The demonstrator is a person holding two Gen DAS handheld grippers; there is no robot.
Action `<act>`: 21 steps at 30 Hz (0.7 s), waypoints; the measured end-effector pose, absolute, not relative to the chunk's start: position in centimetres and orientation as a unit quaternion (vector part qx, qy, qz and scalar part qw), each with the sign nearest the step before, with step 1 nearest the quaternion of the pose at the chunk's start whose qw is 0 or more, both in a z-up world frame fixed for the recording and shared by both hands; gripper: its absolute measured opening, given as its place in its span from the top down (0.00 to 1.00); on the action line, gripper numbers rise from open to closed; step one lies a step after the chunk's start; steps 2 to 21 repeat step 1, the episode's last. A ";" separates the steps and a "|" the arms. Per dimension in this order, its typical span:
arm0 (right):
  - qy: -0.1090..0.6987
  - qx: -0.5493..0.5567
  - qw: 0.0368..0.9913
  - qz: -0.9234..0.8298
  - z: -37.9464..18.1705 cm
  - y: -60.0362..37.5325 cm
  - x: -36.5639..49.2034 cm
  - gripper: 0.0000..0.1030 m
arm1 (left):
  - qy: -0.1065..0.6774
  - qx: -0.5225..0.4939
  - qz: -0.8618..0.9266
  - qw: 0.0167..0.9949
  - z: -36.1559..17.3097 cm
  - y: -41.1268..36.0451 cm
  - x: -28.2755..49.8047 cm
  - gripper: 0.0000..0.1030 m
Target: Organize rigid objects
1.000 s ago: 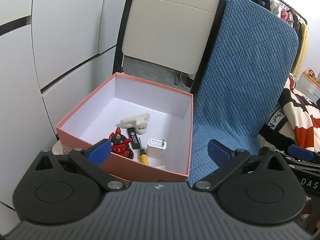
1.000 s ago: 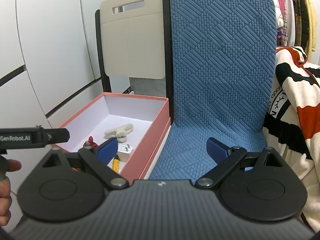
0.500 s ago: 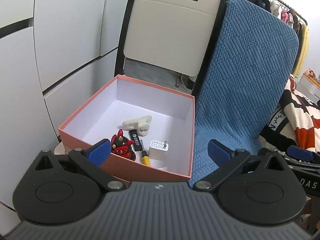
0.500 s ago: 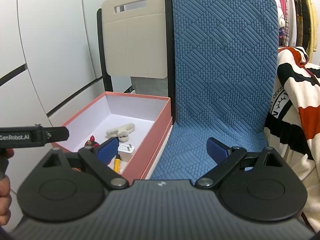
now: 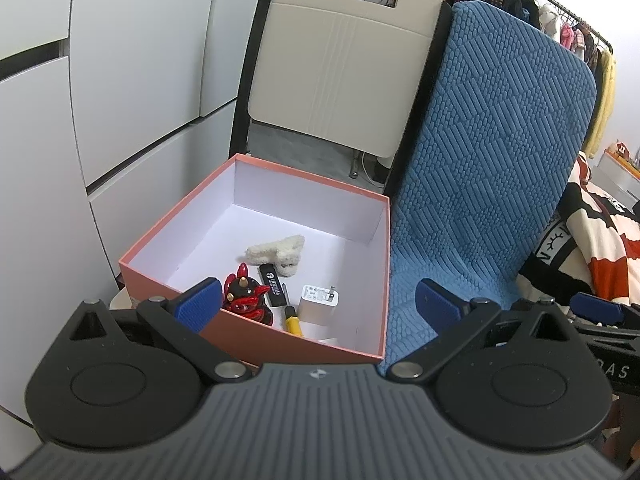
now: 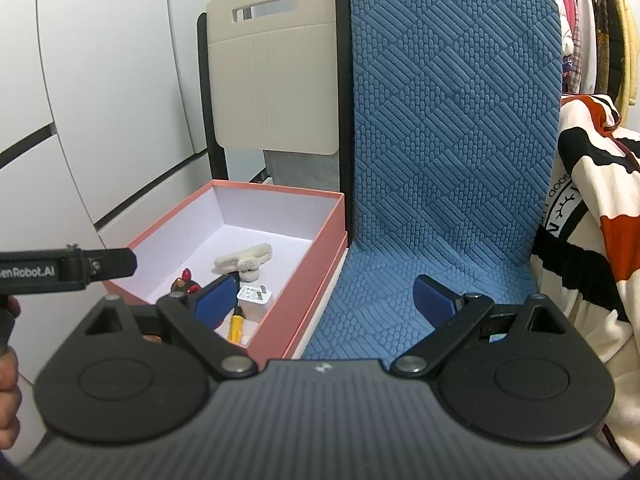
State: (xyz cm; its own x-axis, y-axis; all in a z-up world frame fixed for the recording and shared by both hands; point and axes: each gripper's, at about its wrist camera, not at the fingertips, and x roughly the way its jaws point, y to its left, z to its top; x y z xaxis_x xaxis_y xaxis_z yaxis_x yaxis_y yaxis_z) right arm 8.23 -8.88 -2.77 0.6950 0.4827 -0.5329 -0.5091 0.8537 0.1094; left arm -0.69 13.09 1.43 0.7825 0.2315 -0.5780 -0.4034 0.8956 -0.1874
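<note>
A pink box (image 5: 256, 344) with a white inside holds a fluffy cream toy (image 5: 276, 254), a red and black figurine (image 5: 246, 298), a black stick (image 5: 272, 285), a yellow-handled screwdriver (image 5: 292, 320) and a white charger plug (image 5: 318, 304). The box (image 6: 316, 248) also shows in the right wrist view, with the toy (image 6: 244, 262), charger (image 6: 254, 300) and screwdriver (image 6: 236, 322). My left gripper (image 5: 318, 306) is open and empty, above the box's near wall. My right gripper (image 6: 326, 298) is open and empty, over the box's right edge and the blue cushion (image 6: 440, 160).
The blue quilted cushion (image 5: 480, 184) lies right of the box. A beige folding chair (image 5: 340, 60) stands behind it. White cabinet doors (image 5: 100, 80) are on the left. A patterned blanket (image 6: 592, 208) and hanging clothes (image 6: 588, 28) are on the right.
Both grippers have drawn back and risen slightly, so the box sits a little lower and further in both views. Both stay open and empty. The objects in the box have not moved.
</note>
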 end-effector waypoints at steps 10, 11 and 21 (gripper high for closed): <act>0.283 -0.024 0.920 0.269 -2.8 -8.9 8.2 0.06 | 0.281 -0.153 0.170 0.932 1.4 13.2 -0.7 0.00; 0.283 -0.024 0.920 0.269 -2.8 -8.9 8.2 0.06 | 0.281 -0.153 0.170 0.932 1.4 13.2 -0.7 0.00; 0.283 -0.024 0.920 0.269 -2.8 -8.9 8.2 0.06 | 0.281 -0.153 0.170 0.932 1.4 13.2 -0.7 0.00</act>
